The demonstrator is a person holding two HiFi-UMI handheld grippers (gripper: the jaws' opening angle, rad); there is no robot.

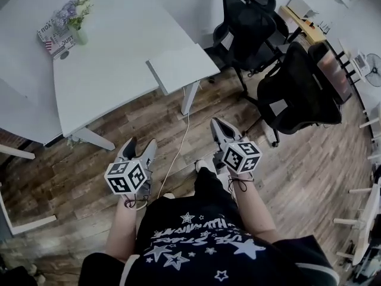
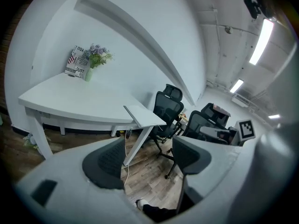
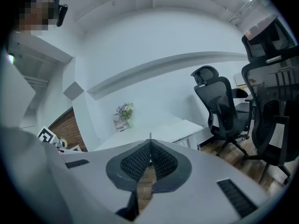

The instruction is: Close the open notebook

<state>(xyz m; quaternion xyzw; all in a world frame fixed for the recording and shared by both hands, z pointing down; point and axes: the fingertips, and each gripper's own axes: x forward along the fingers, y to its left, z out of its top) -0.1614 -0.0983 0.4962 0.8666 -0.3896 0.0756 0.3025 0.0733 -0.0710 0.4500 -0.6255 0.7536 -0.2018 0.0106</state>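
Wood-plank floor (image 1: 309, 171) fills the lower half of the head view, with one large white table (image 1: 113, 58) at 11 o'clock and one smaller white slab (image 1: 181, 67) on its own leg jutting from that table's near edge at 12 o'clock. Two black office chairs stand at 1 to 2 o'clock: the far chair (image 1: 247, 22) near the slab, the near chair (image 1: 297, 85) just beside it. One vase (image 1: 79, 36) at 10 o'clock, at the table's far corner, holds one bunch of flowers (image 1: 74, 11); one printed box (image 1: 53, 37) stands touching the vase. One pale cable (image 1: 178, 139) hangs from the slab to the floor. Two grippers are held low over the floor, well apart from the table, each bearing one marker cube. The left gripper (image 1: 141, 146), at 7 o'clock, has its jaws spread, with only floor between the pads (image 2: 108, 164). The right gripper (image 1: 217, 125), at 5 o'clock, has its jaws pressed tip to tip with nothing between them (image 3: 150, 148). Where the notebook lies cannot be told: no view shows it distinctly on the tabletop.
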